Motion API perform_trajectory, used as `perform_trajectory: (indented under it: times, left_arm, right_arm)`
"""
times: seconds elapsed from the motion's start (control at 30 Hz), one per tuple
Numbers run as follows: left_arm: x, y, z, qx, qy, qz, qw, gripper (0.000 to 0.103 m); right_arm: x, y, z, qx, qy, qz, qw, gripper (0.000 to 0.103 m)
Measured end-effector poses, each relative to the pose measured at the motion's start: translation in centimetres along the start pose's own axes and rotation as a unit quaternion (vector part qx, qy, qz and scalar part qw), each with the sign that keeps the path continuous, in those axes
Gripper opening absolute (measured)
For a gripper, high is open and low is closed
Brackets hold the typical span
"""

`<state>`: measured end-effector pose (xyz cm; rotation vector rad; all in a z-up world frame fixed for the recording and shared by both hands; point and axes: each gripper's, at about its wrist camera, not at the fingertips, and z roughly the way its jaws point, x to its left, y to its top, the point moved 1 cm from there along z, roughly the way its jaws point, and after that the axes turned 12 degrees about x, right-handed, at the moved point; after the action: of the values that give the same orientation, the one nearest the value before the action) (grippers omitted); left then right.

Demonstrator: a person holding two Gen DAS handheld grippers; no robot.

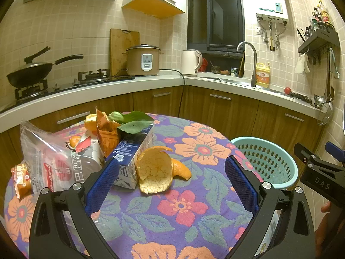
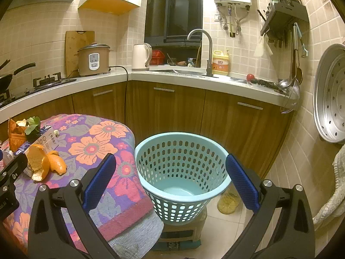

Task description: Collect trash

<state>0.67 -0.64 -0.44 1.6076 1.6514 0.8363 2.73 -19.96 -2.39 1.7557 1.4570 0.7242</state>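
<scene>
Orange peel (image 1: 158, 170) lay on the flowered cloth (image 1: 194, 205), right in front of your left gripper (image 1: 172, 183). It touched the milk box (image 1: 131, 151). More trash sat behind it: a clear bag (image 1: 49, 157), a small snack pack (image 1: 21, 178), a torn orange wrapper (image 1: 105, 129) and some green leaves (image 1: 133, 122). The blue basket (image 2: 183, 172) stood just past the table edge on a low stool, and it looked empty.

Here is what could have gone wrong. The peel was thin and curled, so a hard squeeze could crack it and drop bits on the cloth. It leaned on the box, so a push from one finger could shove both away. The pile was loose, and a bump could tip the wrapper or the leaves over. The basket stood near the table, and a knock could slide it off the stool.

Your left gripper was spread wide and held nothing. It sat low over the cloth and pointed at the peel. Your right gripper (image 2: 172, 181) was spread wide too and held nothing. It hung beside the table and pointed down into the basket.
</scene>
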Motion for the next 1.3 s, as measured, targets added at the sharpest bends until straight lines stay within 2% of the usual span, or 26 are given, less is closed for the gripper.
perform_trajectory:
  times: [0.3,0.4,0.57,0.73,0.93,1.07,1.17,1.23,1.3]
  left_arm:
    - [0.0,0.0,0.0,-0.001,0.0,0.0,1.0,0.095]
    - [-0.1,0.1,-0.2,-0.007,-0.012,0.003,0.9999,0.095]
    - [0.2,0.0,-1.9,-0.029,0.01,-0.002,0.9995,0.094]
    - [3.0,0.2,-5.1,-0.038,0.043,-0.036,0.9977,0.094]
    - [9.4,-0.1,-7.7,-0.027,0.093,-0.104,0.9899,0.094]
    - [13.4,-0.3,-7.8,-0.003,0.102,-0.135,0.9855,0.094]
    - [15.1,-0.2,-7.0,0.035,0.076,-0.148,0.9855,0.094]
    - [15.8,-0.4,-6.6,0.051,0.058,-0.16,0.9842,0.094]
    - [16.1,-0.4,-6.2,0.059,0.05,-0.164,0.9835,0.094]
  right_arm:
    - [0.1,0.0,0.1,0.003,0.004,-0.001,1.0,0.097]
    - [0.0,0.0,0.2,0.008,0.02,0.002,1.0,0.097]
    - [1.0,0.6,0.9,0.024,0.043,-0.017,0.999,0.097]
    - [4.1,1.5,1.3,0.035,0.091,-0.067,0.993,0.096]
    - [9.2,2.0,0.7,0.027,0.166,-0.13,0.977,0.096]
    - [12.4,2.5,1.3,0.04,0.209,-0.154,0.965,0.096]
    - [14.8,2.7,2.5,0.068,0.229,-0.18,0.954,0.091]
    - [15.8,2.6,3.4,0.088,0.246,-0.19,0.946,0.083]
    - [16.9,2.6,4.7,0.11,0.252,-0.196,0.941,0.08]
